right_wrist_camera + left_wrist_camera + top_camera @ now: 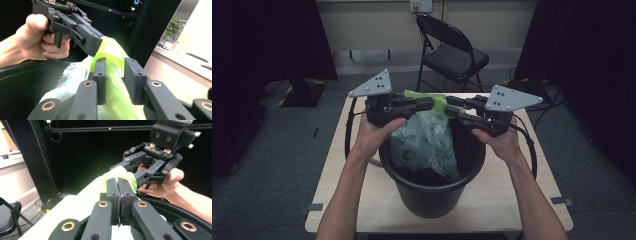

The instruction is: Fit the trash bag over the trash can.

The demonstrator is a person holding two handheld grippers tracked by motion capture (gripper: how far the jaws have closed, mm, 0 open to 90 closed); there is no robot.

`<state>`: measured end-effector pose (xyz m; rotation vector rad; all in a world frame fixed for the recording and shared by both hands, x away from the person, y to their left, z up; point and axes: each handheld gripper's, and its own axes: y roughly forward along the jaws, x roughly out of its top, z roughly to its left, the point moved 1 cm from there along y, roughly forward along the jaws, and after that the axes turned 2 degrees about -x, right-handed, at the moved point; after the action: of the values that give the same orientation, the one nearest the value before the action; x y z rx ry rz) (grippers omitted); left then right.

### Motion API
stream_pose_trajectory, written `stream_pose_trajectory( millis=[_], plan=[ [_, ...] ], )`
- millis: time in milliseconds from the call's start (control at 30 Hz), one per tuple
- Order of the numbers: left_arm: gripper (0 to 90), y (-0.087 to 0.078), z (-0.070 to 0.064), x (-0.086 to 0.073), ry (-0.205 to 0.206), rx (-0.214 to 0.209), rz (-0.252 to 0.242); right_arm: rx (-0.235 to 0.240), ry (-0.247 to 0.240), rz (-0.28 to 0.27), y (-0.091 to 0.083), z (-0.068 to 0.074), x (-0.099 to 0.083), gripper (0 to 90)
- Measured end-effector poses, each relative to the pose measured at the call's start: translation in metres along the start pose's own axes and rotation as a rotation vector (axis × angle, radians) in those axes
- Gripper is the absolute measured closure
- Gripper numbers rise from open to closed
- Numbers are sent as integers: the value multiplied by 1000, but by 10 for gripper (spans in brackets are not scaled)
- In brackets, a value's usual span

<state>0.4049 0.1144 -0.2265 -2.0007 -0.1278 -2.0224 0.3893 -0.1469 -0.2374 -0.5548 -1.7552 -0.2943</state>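
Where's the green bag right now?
In the high view the green bag hangs over the far half of the black bin, its top edge stretched between the left gripper and the right gripper.

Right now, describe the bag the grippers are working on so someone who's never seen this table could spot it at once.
On the wooden table stands a black bin. Hanging into its mouth is the bag, thin crinkled plastic, pale and see-through with a bright green top edge. The left gripper is shut on that edge, with the right gripper open around it; it is the only light, soft thing among black parts.
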Motion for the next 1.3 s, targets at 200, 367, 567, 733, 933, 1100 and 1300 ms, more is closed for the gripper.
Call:
stream_pose_trajectory(
  millis=[200, 367, 567, 733, 933, 1100, 1300],
  plan=[
    [889, 1, 1, -1, -11, 2, -5, 24, 12, -30, 2, 1, 4, 869],
    [888, -2, 2, -2, -21, 10, -26, 35, 64, -38, -1, -3, 1, 900],
    [889, -2, 2, -2, -25, 4, -34, 28, 84, -39, -5, -8, -6, 900],
    [889, 3, 1, -2, -16, 5, -9, -4, 32, -32, -2, -1, -2, 714],
    [888, 2, 0, -2, -16, 1, 3, 17, 17, -42, 2, 1, 3, 800],
    [887, 1, 0, -2, -13, -5, -3, 51, 40, -37, 1, 0, 3, 900],
    [883, -4, 1, -2, -19, 7, -16, 24, 80, -38, -3, -6, -2, 900]
  ],
)
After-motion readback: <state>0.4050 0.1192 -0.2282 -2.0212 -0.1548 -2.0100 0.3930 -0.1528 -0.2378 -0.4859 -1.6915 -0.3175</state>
